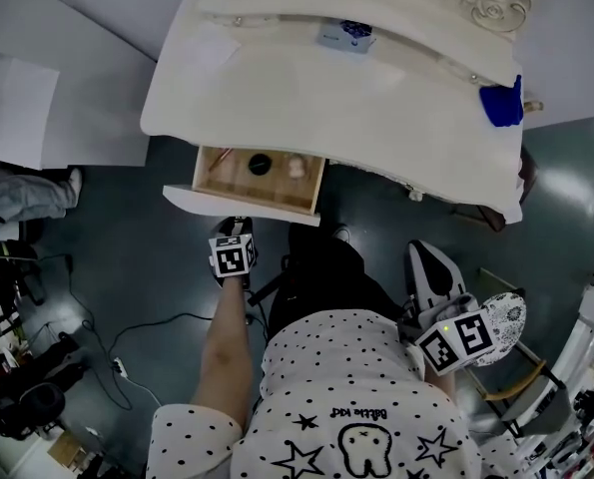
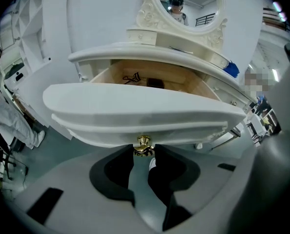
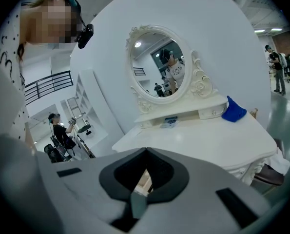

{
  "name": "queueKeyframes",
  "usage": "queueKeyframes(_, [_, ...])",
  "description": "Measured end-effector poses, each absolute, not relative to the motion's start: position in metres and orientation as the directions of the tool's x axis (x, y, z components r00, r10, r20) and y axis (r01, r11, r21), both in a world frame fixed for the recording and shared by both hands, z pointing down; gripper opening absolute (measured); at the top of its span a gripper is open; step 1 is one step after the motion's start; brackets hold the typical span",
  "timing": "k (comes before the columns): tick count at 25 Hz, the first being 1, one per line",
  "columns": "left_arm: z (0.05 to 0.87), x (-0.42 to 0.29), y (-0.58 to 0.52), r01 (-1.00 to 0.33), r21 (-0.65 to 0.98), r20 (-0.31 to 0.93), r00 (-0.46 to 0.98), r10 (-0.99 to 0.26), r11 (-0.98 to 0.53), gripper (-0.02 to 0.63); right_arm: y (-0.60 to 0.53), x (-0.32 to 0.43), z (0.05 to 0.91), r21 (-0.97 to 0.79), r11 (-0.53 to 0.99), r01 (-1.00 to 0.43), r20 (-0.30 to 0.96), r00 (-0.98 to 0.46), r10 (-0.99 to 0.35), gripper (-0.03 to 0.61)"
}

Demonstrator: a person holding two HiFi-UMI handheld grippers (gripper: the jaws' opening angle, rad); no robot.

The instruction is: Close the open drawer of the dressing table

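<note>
1. Looking down, I find the drawer (image 1: 239, 206) pulled well out of the table's (image 1: 326, 98) front, just under the top, toward the end away from the blue cloth (image 1: 501, 103).
2. My left gripper (image 2: 144, 151) is clamped on the gold knob (image 2: 144, 143) at the middle of the drawer's white front. The jaws stand fairly wide only because the knob fills the gap between their tips.
3. My right gripper (image 3: 145, 152) is pinched together with nothing in it. It is held back from the table and well apart from the drawer.
4. The drawer looks like a rigid wooden box with a thick front. I judge it moderately light and free to slide, though it may bind in the table if pushed off-centre.
5. The knob is small, polished and probably slippery, but closing needs a push, not a pull. Pressing straight through the knob, square to the table, should do, and the flat front beside it is the fallback.
6. Small items (image 1: 260, 164) lie loose inside, so I would push slowly and keep the front from slamming against the table.
</note>
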State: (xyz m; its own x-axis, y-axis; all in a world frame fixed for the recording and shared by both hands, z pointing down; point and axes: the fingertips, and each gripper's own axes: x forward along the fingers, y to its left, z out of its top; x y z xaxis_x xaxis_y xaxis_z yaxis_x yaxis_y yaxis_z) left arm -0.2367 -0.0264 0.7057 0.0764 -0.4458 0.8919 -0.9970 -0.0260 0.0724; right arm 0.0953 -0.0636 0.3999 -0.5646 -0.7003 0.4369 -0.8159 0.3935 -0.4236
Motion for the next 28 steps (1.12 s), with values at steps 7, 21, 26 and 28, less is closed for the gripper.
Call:
queueKeyframes(7, [0.706, -0.236, -0.039, -0.996, 0.083, 0.890, 0.094, -0.447, -0.043, 0.150, -0.072, 0.081, 0.401, -0.426, 0.399, -0.812, 0.431, -0.570, -0.700, 0.009])
queueKeyframes(21, [0.707, -0.235, -0.065, -0.991, 0.105, 0.884, 0.129, -0.449, -0.078, 0.150, -0.089, 0.068, 0.396, -0.412, 0.385, -0.826, 0.435, -0.550, -0.713, 0.009])
queueKeyframes(26, [0.708, -0.233, -0.075, -0.989, 0.112, 0.882, 0.142, -0.449, -0.091, 0.150, -0.092, 0.068, 0.394, -0.407, 0.370, -0.835, 0.431, -0.532, -0.728, 0.009])
queueKeyframes(28, [0.709, -0.233, -0.080, -0.988, 0.119, 0.878, 0.149, -0.455, -0.094, 0.150, -0.094, 0.068, 0.393, -0.404, 0.362, -0.840, 0.429, -0.524, -0.736, 0.009])
